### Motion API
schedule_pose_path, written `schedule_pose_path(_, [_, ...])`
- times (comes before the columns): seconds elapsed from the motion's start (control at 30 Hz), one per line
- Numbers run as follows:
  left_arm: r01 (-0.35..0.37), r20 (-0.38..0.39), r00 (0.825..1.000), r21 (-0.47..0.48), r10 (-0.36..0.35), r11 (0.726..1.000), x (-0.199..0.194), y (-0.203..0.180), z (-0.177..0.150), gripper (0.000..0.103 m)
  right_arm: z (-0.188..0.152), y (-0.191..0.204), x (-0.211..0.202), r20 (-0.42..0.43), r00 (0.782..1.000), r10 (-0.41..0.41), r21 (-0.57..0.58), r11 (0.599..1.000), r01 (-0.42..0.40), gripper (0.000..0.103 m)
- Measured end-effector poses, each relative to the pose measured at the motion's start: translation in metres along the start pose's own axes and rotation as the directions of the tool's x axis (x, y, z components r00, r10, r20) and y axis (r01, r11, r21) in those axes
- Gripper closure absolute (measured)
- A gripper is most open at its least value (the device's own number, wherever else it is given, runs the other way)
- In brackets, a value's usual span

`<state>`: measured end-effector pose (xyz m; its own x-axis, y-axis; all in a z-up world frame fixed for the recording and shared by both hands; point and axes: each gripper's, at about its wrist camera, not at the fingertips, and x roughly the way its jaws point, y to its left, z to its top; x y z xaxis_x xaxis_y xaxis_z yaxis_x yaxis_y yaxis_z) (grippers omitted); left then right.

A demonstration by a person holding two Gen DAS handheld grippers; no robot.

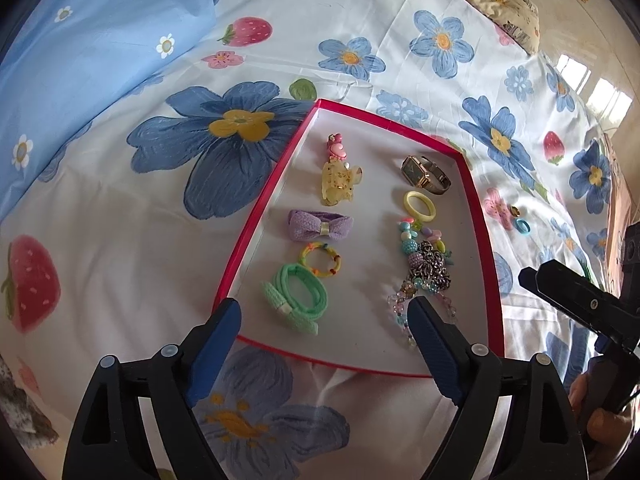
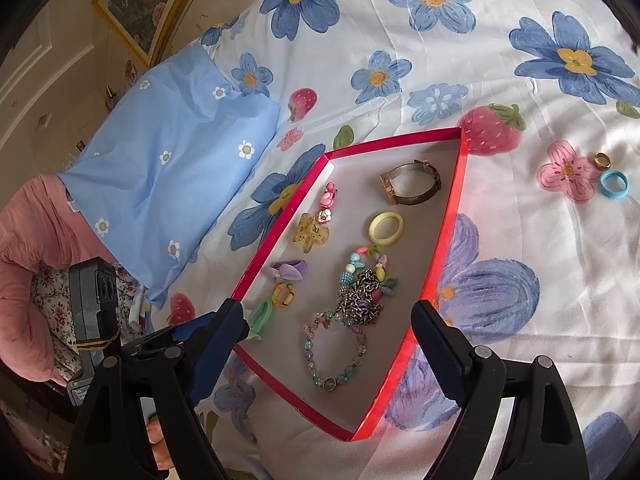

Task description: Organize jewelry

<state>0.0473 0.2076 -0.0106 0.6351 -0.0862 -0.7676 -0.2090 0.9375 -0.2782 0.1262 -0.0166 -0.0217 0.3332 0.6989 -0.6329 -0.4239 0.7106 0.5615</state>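
Floral bedding (image 2: 420,52) printed with blue blossoms and strawberries covers the bed where a shallow red-edged tray (image 2: 454,208) lies, a pale blue pillow (image 2: 172,168) just beyond its left side. Inside the tray two rows are laid out: on one side a pink charm clip (image 1: 334,146), a translucent yellow claw clip (image 1: 340,182), a lilac bow tie (image 1: 320,226), a small multicoloured hair ring (image 1: 320,260) and a mint green hair band (image 1: 296,298); on the other a gold-cased watch (image 1: 426,174), a pale yellow ring (image 1: 420,202), a tangle of metal chain and pastel beads (image 1: 428,266) and a beaded bracelet (image 2: 334,354).

Two pieces remain outside on the sheet, well apart from the tray: a blue ring (image 2: 613,185) and, touching or nearly touching it, a gold ring (image 2: 602,160).

Both tools hover over the near end of the tray with nothing between their fingers: the left gripper (image 1: 324,320) stands wide apart above the green band, and the right gripper (image 2: 328,328) is likewise spread, framing the bracelet.

Those loose rings look light, hard and smooth, likely to skid or sink into the soft bedding; pinching across the outer rim seems the surest hold. The chain and bracelet would hang limp and may snag, so lifting from a bunched middle seems wise. The fabric ties will compress easily.
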Motion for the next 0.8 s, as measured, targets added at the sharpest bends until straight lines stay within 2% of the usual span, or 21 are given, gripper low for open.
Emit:
schedule_pose_path(0.3, [-0.012,0.097,0.995,0.013,0.011,1.000,-0.031,0.001,-0.028,0.002,-0.019,0.007,-0.014,0.023,0.998,-0.051,-0.085,0.995,0.053,0.010])
schedule_pose_path(0.57, [-0.050,0.165,0.985,0.048,0.041,0.998,-0.055,0.002,-0.059,0.001,-0.043,0.018,-0.022,0.044,0.988,-0.145,-0.192,0.970,0.151,0.005])
schedule_pose_path(0.8, [-0.109,0.213,0.973,0.093,0.087,0.990,-0.075,-0.004,-0.068,0.001,-0.048,0.032,-0.036,0.100,0.976,-0.192,-0.284,0.935,0.213,0.005])
